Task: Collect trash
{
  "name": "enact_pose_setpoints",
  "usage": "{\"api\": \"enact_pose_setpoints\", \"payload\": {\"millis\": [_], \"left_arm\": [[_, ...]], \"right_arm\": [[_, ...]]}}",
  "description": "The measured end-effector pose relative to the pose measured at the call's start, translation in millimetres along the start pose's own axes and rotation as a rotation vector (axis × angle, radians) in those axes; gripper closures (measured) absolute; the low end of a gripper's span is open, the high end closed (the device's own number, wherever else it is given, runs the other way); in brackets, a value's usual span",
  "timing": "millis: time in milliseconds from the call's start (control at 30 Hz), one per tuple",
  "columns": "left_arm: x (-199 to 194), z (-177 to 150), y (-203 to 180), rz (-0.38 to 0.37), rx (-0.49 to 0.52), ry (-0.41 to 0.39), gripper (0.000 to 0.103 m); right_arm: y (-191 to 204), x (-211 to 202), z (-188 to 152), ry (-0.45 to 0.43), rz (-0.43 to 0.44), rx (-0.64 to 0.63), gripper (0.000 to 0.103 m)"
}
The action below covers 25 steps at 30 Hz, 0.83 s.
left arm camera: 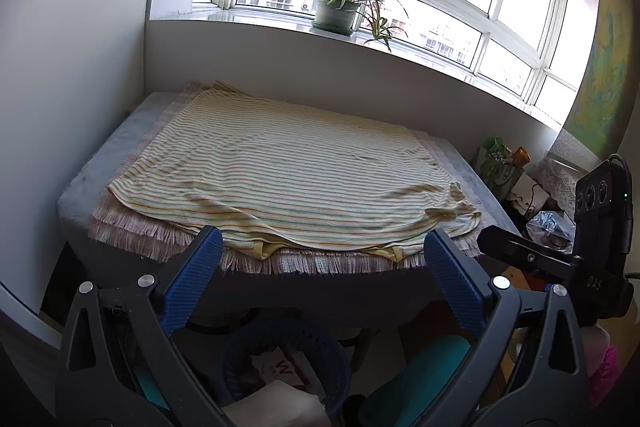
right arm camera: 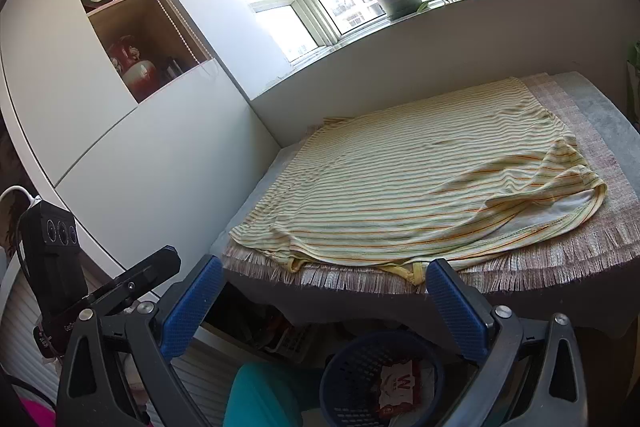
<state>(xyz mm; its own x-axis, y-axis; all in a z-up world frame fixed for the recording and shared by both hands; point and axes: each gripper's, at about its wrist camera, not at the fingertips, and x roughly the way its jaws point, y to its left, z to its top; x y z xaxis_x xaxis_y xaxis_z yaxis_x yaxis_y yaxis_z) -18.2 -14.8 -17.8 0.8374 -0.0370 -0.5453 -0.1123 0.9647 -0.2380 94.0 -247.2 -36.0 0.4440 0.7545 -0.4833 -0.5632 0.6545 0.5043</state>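
A dark blue perforated bin [left arm camera: 240, 355] [right arm camera: 332, 379] stands on the floor under the table's front edge. Inside it lie a white wrapper with a red W [left arm camera: 284, 367] [right arm camera: 400, 387] and a pale crumpled wad [left arm camera: 280, 403]. My left gripper [left arm camera: 324, 233] hangs above the bin, open wide, with nothing between its blue pads [left arm camera: 192, 283]. My right gripper [right arm camera: 325, 263] is beside it, also open and empty, with the bin below its right finger. A yellow striped shirt [left arm camera: 280, 179] [right arm camera: 420, 179] lies flat on the table.
A fringed mat [left arm camera: 340, 263] covers the table, which sits against a wall under a window holding a potted plant [left arm camera: 336, 11]. Left are white cabinets with open shelves [right arm camera: 132, 39]. Right of the table are a green bag [left arm camera: 494, 159] and clear plastic [left arm camera: 548, 223]. Teal shapes [right arm camera: 264, 395] flank the bin.
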Motion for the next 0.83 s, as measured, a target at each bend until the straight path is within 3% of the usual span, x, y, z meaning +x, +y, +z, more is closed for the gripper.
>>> {"api": "enact_pose_setpoints", "payload": {"millis": [467,833], "left_arm": [[7,-4,3,0.001,0.014,0.031,0.001],[13,-8,4,0.052,0.047,0.014,0.001]], "right_arm": [[-3,5,-4,0.02,-0.011,0.019,0.0],[-5,13,-6,0.039,-0.015,0.03,0.0]]}}
